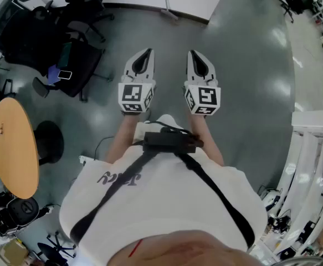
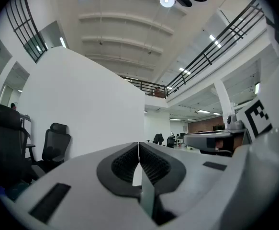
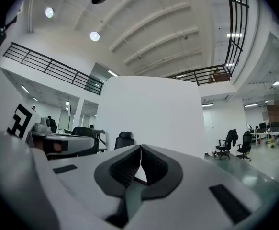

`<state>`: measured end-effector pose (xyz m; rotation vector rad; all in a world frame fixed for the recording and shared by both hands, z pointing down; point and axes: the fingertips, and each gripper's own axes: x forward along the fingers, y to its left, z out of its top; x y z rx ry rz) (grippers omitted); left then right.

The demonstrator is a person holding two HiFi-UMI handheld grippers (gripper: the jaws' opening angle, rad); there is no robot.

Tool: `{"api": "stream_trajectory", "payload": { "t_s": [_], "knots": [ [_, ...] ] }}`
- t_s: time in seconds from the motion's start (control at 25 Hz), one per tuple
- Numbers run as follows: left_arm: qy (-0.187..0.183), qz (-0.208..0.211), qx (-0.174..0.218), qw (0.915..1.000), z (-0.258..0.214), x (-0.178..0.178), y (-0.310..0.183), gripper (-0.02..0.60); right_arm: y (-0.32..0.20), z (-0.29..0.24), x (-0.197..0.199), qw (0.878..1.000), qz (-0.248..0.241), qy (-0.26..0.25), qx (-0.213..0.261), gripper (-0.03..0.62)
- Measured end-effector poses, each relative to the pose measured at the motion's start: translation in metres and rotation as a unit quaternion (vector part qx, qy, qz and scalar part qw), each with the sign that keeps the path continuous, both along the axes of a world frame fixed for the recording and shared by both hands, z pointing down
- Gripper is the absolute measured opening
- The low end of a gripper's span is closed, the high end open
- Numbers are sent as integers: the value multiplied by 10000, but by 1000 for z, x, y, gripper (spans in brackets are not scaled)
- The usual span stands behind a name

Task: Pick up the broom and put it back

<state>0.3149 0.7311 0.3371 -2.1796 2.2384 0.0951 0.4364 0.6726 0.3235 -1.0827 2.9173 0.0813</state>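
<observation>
No broom shows in any view. In the head view my left gripper (image 1: 146,53) and right gripper (image 1: 195,54) are held side by side in front of the person's chest, level, pointing away over the grey floor (image 1: 244,65). In the left gripper view the left gripper (image 2: 139,150) has its jaws closed tip to tip with nothing between them. The right gripper (image 3: 140,153) in its own view is likewise shut and empty. Both point toward a white partition wall (image 2: 86,109).
Black office chairs (image 1: 67,43) stand at the back left, with a round wooden table (image 1: 14,148) at the left. White shelving (image 1: 311,170) lines the right side. More chairs (image 3: 228,145) stand far off on the right in the right gripper view.
</observation>
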Motion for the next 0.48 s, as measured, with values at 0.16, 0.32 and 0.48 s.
{"api": "stream_trajectory", "payload": {
  "t_s": [0.16, 0.32, 0.48],
  "knots": [
    [108, -32, 53, 9999, 0, -25, 2, 11, 0, 1, -21, 9999, 71, -45, -88, 8],
    [199, 40, 28, 9998, 6, -45, 5, 11, 5, 10, -42, 9997, 109, 35, -213, 8],
    [317, 88, -76, 9994, 19, -50, -5, 11, -1, 29, -49, 9985, 137, 129, -505, 8]
  ]
}}
